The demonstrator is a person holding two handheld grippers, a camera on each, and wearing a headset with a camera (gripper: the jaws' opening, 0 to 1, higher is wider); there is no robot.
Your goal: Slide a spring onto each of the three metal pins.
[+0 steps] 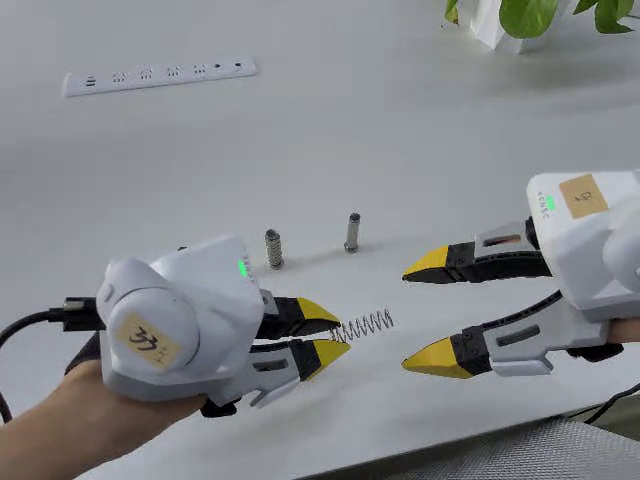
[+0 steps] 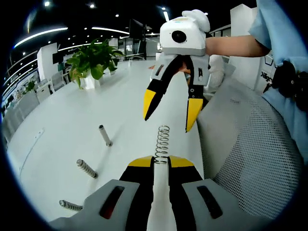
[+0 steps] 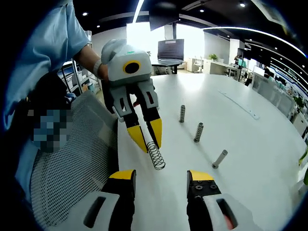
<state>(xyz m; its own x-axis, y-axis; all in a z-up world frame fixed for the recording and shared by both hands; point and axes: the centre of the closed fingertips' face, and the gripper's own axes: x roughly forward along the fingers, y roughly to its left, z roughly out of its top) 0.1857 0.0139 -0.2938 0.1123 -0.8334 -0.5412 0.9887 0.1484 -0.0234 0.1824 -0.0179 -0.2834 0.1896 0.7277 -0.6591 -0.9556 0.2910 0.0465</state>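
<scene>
Item 1, your left gripper (image 1: pixel 338 333): jaws pressed together on one end of a loose spring (image 1: pixel 365 324), which sticks out past the yellow tips toward 3 o'clock in the head view, clear of the table (image 1: pixel 400 120). Item 2, your right gripper (image 1: pixel 405 320): jaws spread wide, one tip at 1 o'clock and one at 5 o'clock of the spring's free end; that end sits at the mouth of their gap and touches neither. Item 3, bare pin (image 1: pixel 352 231): upright, at 12 o'clock of the spring. Item 4, spring-clad pin (image 1: pixel 273 248): upright, at 9 o'clock of the bare pin. Item 5, third pin (image 2: pixel 71 206): also wearing a coil, in line with the other two in the left gripper view. Item 6, power strip (image 1: pixel 160 76): at 11 o'clock, far across the table.
</scene>
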